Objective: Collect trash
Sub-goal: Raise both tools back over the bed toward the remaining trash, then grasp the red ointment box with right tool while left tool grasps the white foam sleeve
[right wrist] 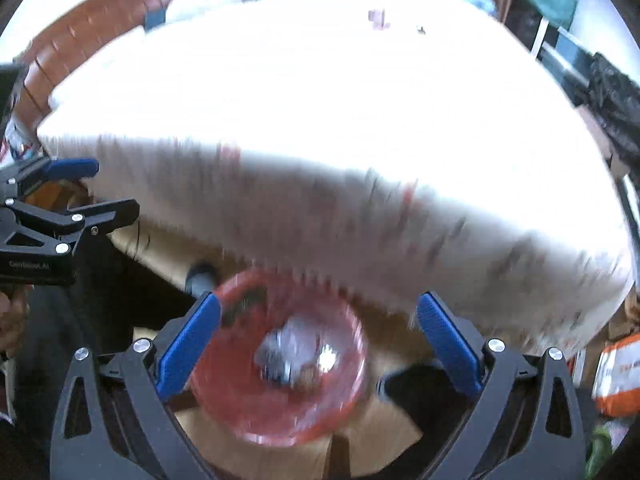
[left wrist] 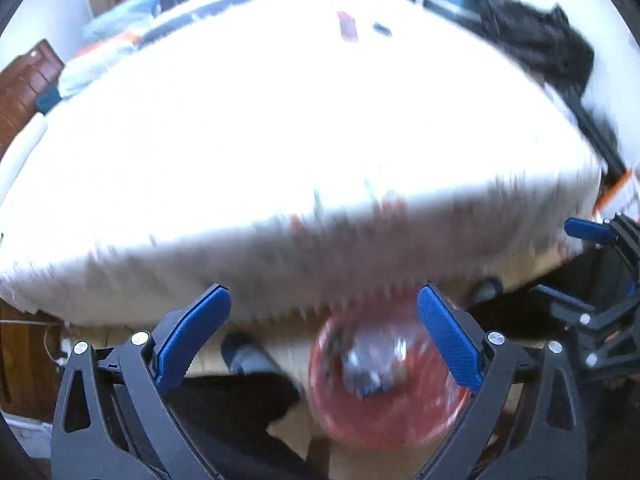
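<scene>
While both views are smeared by motion, we can make out each tool spread wide and holding nothing: our left tool [left wrist: 324, 336] at the bottom of its frame, our right tool [right wrist: 318, 340] likewise. Just beyond the fingers, low in both frames, sits a red bin [right wrist: 280, 364] on the floor, with crumpled silvery trash [right wrist: 294, 350] lying in its bottom. Behind it rises the white-covered tabletop [left wrist: 280, 120], filling the middle of the frame. Far off, near the upper centre, two small scraps remain on the cloth: a reddish piece [left wrist: 347, 26] and a dark one [left wrist: 382, 29], well apart from the bin. We judge the risk lies in the blur itself: moving this fast, a finger could clip the bin rim and tip it, spilling what is collected.
</scene>
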`<state>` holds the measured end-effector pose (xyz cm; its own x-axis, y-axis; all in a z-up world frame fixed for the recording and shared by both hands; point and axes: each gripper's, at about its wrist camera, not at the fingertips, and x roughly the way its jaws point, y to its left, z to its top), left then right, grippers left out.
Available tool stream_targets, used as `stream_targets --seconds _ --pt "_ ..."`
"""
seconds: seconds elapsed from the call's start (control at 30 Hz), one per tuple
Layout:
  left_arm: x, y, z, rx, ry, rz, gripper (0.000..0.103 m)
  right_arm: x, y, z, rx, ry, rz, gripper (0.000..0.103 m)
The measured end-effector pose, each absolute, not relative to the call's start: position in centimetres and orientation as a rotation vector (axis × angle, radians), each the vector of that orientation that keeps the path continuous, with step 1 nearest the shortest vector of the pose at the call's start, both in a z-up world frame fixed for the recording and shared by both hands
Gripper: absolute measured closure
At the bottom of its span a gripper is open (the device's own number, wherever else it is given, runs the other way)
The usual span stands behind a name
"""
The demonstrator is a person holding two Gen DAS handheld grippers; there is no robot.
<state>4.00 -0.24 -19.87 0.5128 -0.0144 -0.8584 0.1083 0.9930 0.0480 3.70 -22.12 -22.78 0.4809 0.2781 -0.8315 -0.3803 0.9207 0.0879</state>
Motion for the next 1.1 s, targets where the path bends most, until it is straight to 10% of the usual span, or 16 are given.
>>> stream_targets --seconds 0.43,1.1 --pt "17.1 1.6 -15.8 0.107 0.896 -0.002 0.006 20.1 -21.1 -17.3 -0.139 0.801 0.305 0.005" --pt "27.4 3.8 -20.8 0.068 0.923 0.017 0.006 42.0 -13.9 -23.1 -0.151 0.812 0.217 0.011"
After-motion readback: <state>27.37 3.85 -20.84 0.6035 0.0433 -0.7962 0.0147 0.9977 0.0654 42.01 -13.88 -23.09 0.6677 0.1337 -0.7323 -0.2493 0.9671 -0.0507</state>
